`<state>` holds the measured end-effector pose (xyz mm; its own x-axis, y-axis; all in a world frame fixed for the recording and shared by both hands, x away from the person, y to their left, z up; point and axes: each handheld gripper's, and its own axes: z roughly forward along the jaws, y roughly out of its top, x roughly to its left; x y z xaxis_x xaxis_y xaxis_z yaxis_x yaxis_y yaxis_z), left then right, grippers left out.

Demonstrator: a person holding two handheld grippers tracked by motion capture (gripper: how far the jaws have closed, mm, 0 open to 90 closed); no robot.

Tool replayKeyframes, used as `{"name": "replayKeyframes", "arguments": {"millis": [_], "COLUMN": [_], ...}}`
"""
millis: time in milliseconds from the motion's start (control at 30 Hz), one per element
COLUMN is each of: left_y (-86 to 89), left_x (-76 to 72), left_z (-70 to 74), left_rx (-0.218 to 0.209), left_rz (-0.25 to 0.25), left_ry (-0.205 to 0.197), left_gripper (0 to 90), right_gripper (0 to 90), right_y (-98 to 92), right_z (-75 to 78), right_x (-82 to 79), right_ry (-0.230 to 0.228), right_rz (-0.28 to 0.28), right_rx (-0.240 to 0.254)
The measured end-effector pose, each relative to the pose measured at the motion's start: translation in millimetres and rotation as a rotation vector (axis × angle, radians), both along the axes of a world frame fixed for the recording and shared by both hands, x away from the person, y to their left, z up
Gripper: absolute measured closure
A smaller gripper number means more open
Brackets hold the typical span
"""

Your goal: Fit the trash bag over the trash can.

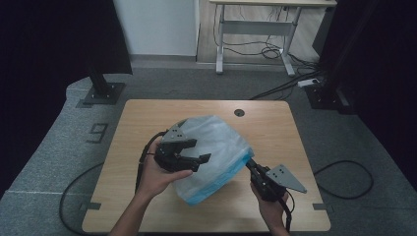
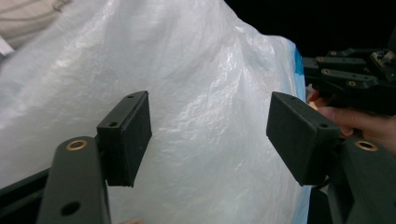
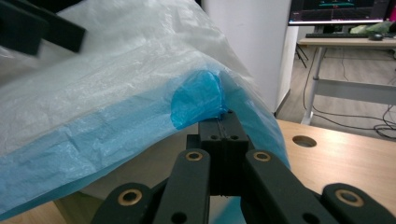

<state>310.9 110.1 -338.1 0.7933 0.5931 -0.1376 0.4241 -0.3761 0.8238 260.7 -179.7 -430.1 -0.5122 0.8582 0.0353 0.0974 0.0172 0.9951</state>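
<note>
A large white plastic bag [image 1: 216, 147] with a blue edge stands puffed up on the wooden table [image 1: 275, 123]. My left gripper [image 1: 201, 151] is at the bag's left side, open; its two pads [image 2: 126, 135] stand wide apart in front of the white film [image 2: 201, 70] without touching it. My right gripper [image 1: 249, 163] is at the bag's lower right and is shut on the blue edge [image 3: 196, 100], which bunches just above the closed jaws [image 3: 223, 130]. The left gripper's pads [image 3: 42, 28] appear past the bag's top.
A round cable hole [image 1: 239, 112] lies at the table's far edge. Behind the table stand a desk [image 1: 255, 29] with loose cables under it and two black stands [image 1: 101, 88]. A cable [image 1: 344, 177] loops on the carpet at the right.
</note>
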Motion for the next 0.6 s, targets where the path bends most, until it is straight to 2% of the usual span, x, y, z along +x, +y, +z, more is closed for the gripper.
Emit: {"name": "replayKeyframes", "arguments": {"millis": [233, 367, 433, 600], "left_y": [-4.4, -7.1, -8.2, -10.9], "left_x": [1.6, 1.3, 1.4, 1.5], "left_z": [-10.9, -18.2, -21.5, -27.2], "left_rx": [0.026, 0.042, 0.047, 0.069], "left_rz": [-0.010, -0.028, -0.032, -0.039], "left_ry": [0.014, 0.022, 0.027, 0.031], "left_gripper": [23.2, 23.0, 25.3, 42.0], "right_gripper": [89.2, 89.2, 89.2, 89.2], "right_y": [6.0, 7.7, 8.8, 11.0], "right_z": [6.3, 6.5, 6.3, 7.1], "right_x": [0.8, 1.4, 1.2, 0.6], "right_ry": [-0.007, -0.007, -0.008, -0.008], "right_rz": [0.020, 0.025, 0.029, 0.035], "right_rx": [0.002, 0.002, 0.002, 0.003]}}
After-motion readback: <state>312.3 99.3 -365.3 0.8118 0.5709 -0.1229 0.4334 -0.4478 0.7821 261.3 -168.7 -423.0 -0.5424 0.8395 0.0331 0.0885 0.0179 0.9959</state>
